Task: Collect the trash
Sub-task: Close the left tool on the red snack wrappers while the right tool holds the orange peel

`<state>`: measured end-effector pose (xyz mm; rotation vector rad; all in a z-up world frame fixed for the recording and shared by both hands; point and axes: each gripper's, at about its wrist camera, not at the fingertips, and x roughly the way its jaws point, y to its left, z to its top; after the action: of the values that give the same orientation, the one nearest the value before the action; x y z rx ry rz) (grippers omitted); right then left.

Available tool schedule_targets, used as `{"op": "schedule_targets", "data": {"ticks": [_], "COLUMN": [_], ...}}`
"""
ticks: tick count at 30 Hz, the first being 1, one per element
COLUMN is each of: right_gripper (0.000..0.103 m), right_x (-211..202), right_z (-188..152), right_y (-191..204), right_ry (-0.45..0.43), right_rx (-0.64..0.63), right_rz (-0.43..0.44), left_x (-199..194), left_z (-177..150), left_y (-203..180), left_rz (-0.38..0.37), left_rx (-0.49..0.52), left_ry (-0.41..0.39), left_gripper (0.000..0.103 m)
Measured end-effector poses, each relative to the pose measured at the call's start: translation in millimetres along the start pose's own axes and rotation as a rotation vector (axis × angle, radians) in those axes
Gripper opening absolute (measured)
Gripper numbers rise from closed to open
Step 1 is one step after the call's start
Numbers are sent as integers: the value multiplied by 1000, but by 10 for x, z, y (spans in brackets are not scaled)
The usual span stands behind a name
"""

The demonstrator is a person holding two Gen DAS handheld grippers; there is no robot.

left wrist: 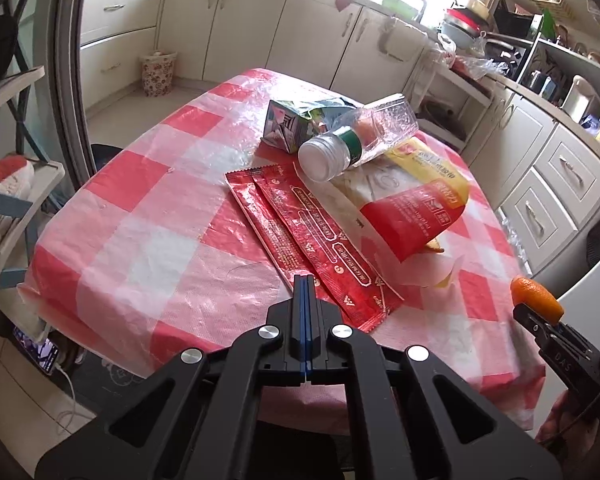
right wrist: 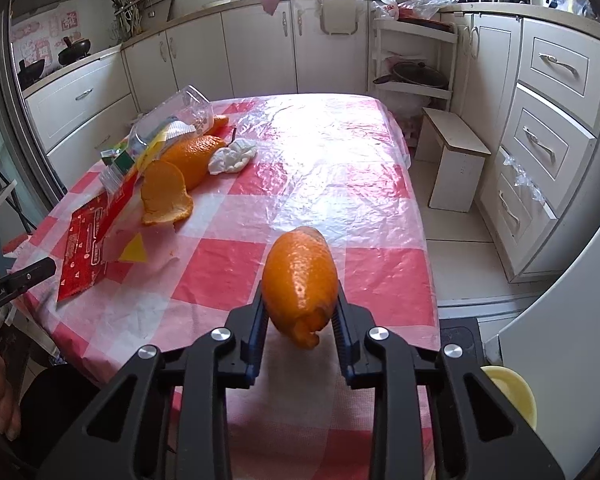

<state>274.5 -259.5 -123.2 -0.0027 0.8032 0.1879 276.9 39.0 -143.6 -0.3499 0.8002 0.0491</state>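
Left most of the checkered table (right wrist: 340,168) bare toward its far and right edges. Clamped an orange peel (right wrist: 300,280) in the right gripper (right wrist: 300,312) above the near edge; left gripper (left wrist: 305,280) pinched fully together over a red wrapper (left wrist: 300,236).

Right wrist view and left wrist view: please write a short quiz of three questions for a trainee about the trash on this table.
1. True or false: the right gripper is shut on a piece of orange peel.
2. Multiple choice: the clear plastic bottle has a cap of which colour? A) blue B) white C) black
3. Fill in: the left gripper is shut at the near edge of the red ____.

Key:
1. True; the pads press on both sides of the peel.
2. B.
3. Sachets; whether they are pinched is not clear. They lie flat on the checked tablecloth.
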Motion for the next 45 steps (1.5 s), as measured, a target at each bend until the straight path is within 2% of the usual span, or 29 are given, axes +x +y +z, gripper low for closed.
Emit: {"op": "schedule_targets", "data": {"ticks": [10, 16, 19, 20, 21, 23, 24, 28, 29, 31, 33, 36, 40, 44, 45], "right_gripper": [30, 31, 31, 31, 31, 31, 31, 31, 31, 31, 31, 32, 31, 31, 31], "right_x": [-10, 0, 11, 13, 17, 24, 26, 27, 26, 25, 23, 18, -17, -48, -48], "right_z": [-38, -44, -50, -53, -55, -58, -61, -75, -77, -81, -84, -84, -71, -62, -64], "right_y": [19, 25, 23, 24, 23, 23, 26, 41, 43, 49, 49, 48, 31, 8, 5], "right_ry": [11, 14, 17, 18, 20, 23, 24, 26, 26, 25, 25, 24, 14, 7, 7], "right_rx": [-7, -9, -10, -10, -10, -10, -10, -15, -16, -19, -19, -18, -13, -4, -4], "right_rz": [9, 9, 9, 9, 9, 10, 10, 10, 10, 8, 7, 7, 11, 15, 16], "left_x": [-18, 20, 37, 29, 20, 11, 12, 21, 19, 9, 15, 33, 17, -19, -43], "left_z": [-29, -38, -47, -49, -54, -65, -73, -72, -74, -68, -50, -33, -32, -23, -20], "left_y": [-6, -1, -11, -32, -56, -83, -76, -74, -79, -59, -11, 76, 142, 134, 127], "left_rz": [14, 58, 67, 75, 90, 149, 169, 173, 172, 157, 127, 94, 39, 32, 36], "left_rx": [10, 19, 27, 36, 46, 56, 52, 62, 65, 62, 44, 13, -20, -21, -23], "left_ry": [-3, 8, 7, 0, -8, -23, -29, -26, -27, -29, -18, -2, 13, 12, -1], "left_gripper": [0, 1, 16, 26, 47, 74, 75, 75, 71, 52, 16, 0, 0, 1, 10]}}
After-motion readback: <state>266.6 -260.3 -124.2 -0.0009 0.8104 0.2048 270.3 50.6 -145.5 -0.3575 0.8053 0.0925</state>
